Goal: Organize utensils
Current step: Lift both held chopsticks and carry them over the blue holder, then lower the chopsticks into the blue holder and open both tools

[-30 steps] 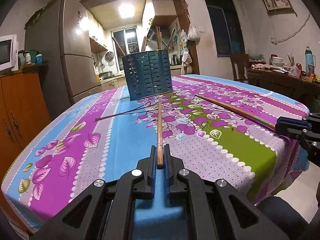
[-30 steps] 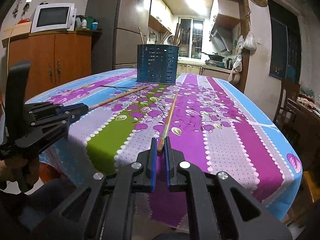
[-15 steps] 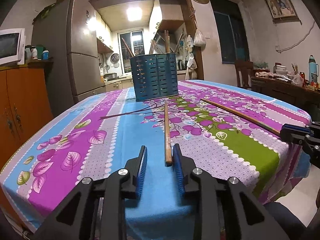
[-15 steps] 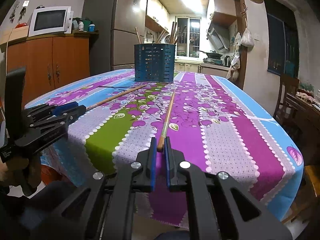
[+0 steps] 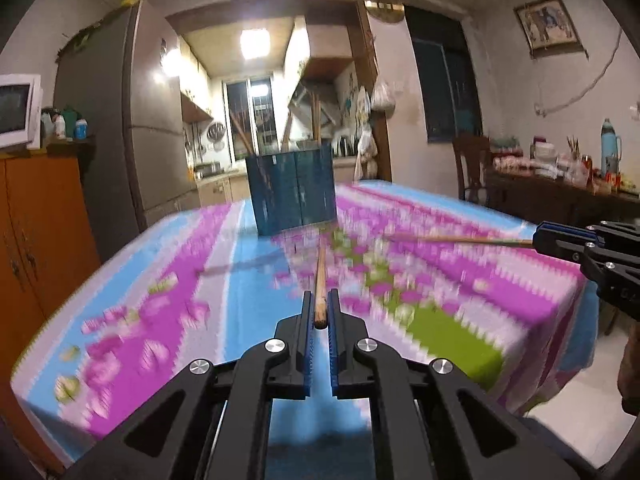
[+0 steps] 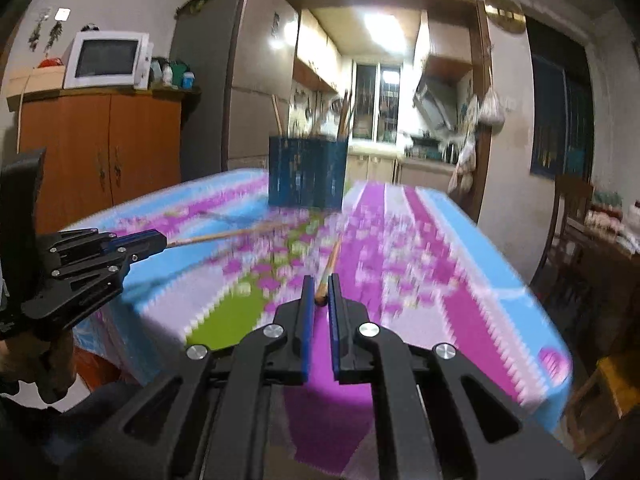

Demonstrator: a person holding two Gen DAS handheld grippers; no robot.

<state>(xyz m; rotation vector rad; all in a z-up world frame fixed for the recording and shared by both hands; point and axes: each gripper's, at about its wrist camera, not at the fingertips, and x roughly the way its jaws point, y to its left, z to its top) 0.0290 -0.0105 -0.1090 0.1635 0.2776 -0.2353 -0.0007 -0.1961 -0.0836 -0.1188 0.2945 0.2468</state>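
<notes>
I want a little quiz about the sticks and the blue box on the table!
1. True or false: the left gripper is shut on a chopstick.
2. What does the right gripper hold? A) spoon B) chopstick C) nothing
3. The blue holder on the tablecloth already contains ____.

Key: 1 true; 2 B; 3 chopsticks

Home dining room opening onto kitchen. Table (image 5: 224, 264) with floral cloth in middle; behind it, lit kitchen doorway (image 5: 264, 92) with cabinets, window. Left of doorway: tall fridge (image 6: 224, 80), microwave (image 6: 108, 60) on orange wooden cabinet (image 6: 100, 148). Right of table: wooden chair (image 5: 472, 168), cluttered sideboard (image 5: 560, 188).
</notes>
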